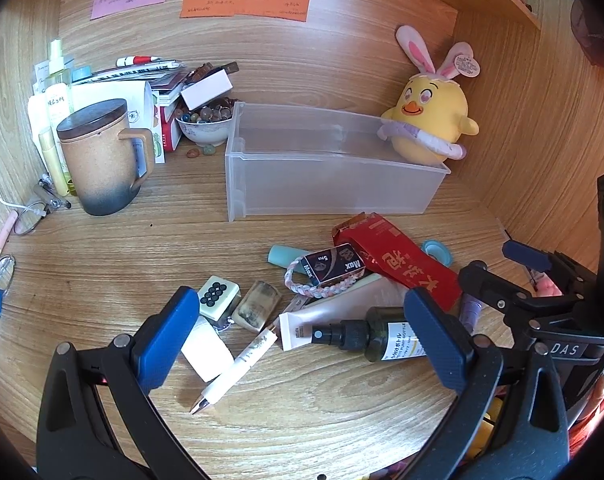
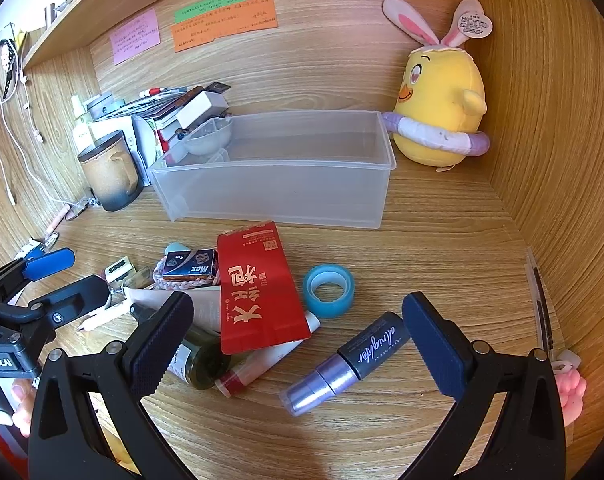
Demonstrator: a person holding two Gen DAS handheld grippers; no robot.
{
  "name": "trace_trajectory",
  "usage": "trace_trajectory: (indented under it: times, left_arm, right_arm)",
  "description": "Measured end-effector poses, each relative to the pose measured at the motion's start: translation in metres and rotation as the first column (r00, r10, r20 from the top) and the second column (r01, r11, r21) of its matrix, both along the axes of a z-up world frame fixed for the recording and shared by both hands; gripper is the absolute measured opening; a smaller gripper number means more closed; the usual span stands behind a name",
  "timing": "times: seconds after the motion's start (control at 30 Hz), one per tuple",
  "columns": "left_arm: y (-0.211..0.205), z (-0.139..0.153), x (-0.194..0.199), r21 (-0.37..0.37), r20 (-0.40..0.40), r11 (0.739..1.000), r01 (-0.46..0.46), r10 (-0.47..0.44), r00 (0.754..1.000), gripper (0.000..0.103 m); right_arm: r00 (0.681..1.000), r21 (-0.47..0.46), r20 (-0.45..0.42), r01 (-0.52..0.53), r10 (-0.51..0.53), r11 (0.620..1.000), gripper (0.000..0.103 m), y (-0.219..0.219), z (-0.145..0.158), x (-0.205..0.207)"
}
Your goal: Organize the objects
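While both grippers hang spread wide and gripping nothing, the step in hand looks like a first pick from the heap for the bin. The right gripper (image 2: 297, 336) has the purple-grey tube (image 2: 348, 362) lying just ahead, between its blue pads (image 2: 436, 346) and nearer the right one. My advice: turn so the pads cross the tube's short width, lower until they straddle it, then close gently, since a smooth round barrel can roll or squirt out.

The left gripper (image 1: 308, 334) hovers over a dark spray bottle (image 1: 376, 336), a white pen (image 1: 237, 364) and a soft squeeze tube (image 1: 326, 320); the bottle's cylinder is the easiest hold, taken across its body.

Further out lie a glossy red packet (image 2: 257, 292), flat and creased, partly covering other things, a small Max box (image 2: 189, 266) on a braided band (image 1: 322, 290), and a blue tape ring (image 2: 329, 289).

Beyond them stands the bin (image 2: 277, 196), clear rigid plastic, open-topped, apparently holding nothing, on the wood-grain desk (image 2: 422, 240). A plush chick (image 2: 442, 104) sits at its far right corner.
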State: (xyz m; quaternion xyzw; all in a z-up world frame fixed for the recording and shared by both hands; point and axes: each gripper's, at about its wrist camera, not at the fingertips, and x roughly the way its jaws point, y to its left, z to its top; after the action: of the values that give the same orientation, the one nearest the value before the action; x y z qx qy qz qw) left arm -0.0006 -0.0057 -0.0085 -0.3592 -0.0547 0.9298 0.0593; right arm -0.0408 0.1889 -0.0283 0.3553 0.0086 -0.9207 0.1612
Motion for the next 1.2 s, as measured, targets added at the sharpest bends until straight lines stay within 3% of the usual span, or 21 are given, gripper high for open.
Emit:
trace_trajectory:
  times: [0.63,0.93,1.0,1.2]
  left_arm:
    - [0.004,0.003,0.005,-0.032,-0.014,0.999,-0.004,0.003,1.0,0.103]
    - [-0.015,0.003,0.01,0.022,-0.049,0.999,-0.037,0.038,0.998,0.103]
    - [-0.024,0.003,0.011,0.028,-0.051,0.998,-0.06,0.061,0.997,0.09]
    - [-0.052,-0.005,0.012,0.049,-0.009,0.991,-0.122,0.123,0.992,0.084]
  right_arm:
    - [1.0,-0.002,0.001,-0.014,0.014,1.0,0.103,-0.002,0.0,0.003]
    - [1.0,-0.013,-0.009,0.004,-0.004,1.0,0.103,0.002,-0.001,0.006]
    - [1.0,-0.026,-0.006,0.027,-0.027,0.999,0.103,0.009,-0.001,0.005]
    - [0.992,-0.047,0.019,0.123,-0.122,0.991,0.095,0.039,-0.003,0.001]
